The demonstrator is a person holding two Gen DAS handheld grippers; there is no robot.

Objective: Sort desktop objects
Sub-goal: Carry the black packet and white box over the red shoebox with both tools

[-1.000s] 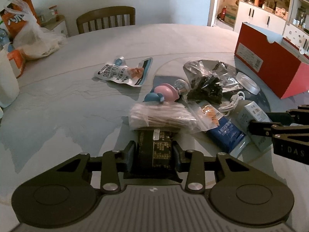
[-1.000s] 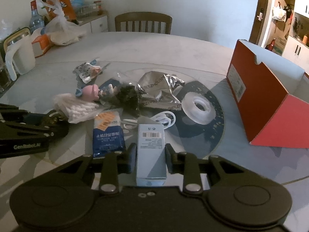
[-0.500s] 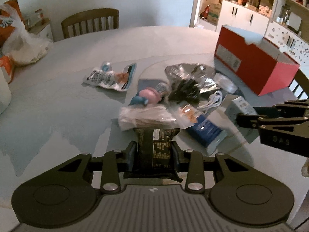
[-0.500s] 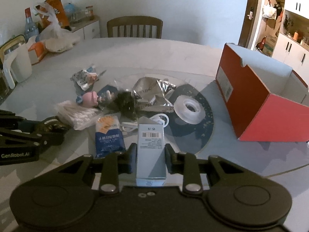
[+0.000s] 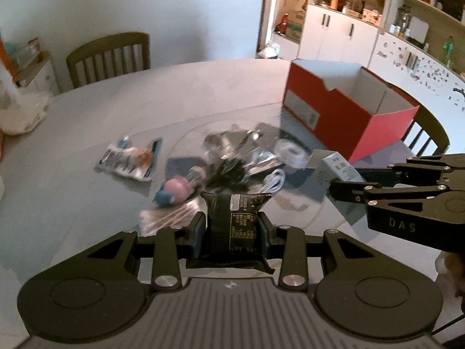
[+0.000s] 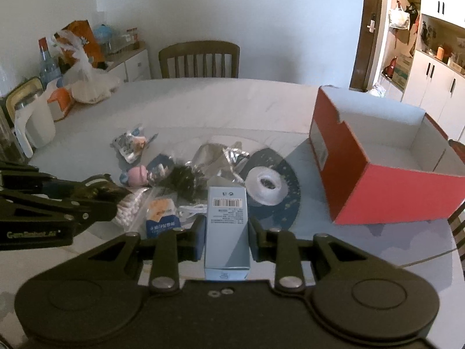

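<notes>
Between the fingers of the left gripper point(image 5: 232, 232) sits a small black foil packet with white printed text point(image 5: 232, 226), clamped at both sides and held above the pale grey round table point(image 5: 145, 110). Off to that gripper's right, the right gripper point(image 6: 226, 237) is likewise closed on a tall pale blue cardboard box with a barcode label point(image 6: 227, 226), pinched at its long sides and raised clear of the tabletop; in the left wrist view the same box point(image 5: 334, 171) juts from the black fingers at a tilt. Below and ahead of both grippers lies the remaining clutter: a clear bag of cotton swabs point(image 6: 129, 210), a blue and orange flat sachet point(image 6: 161, 218), a pink and blue rounded toy point(image 6: 135, 174), a crumpled silver foil bag point(image 6: 218, 154) with a dark tangled bundle point(image 6: 181, 177) just beside it, a white coiled cable point(image 5: 274, 180), and a clear roll of tape point(image 6: 266, 184) resting on a dark round mat point(image 6: 286, 174). A flat printed snack pouch point(image 5: 130, 160) lies a little apart, farther out on the table. To the right stands an open red cardboard box with a white interior point(image 6: 377, 160), its inside looking bare where visible. Beyond the table are a wooden slat-back chair point(image 6: 200, 59) and white cabinets point(image 5: 343, 35).
</notes>
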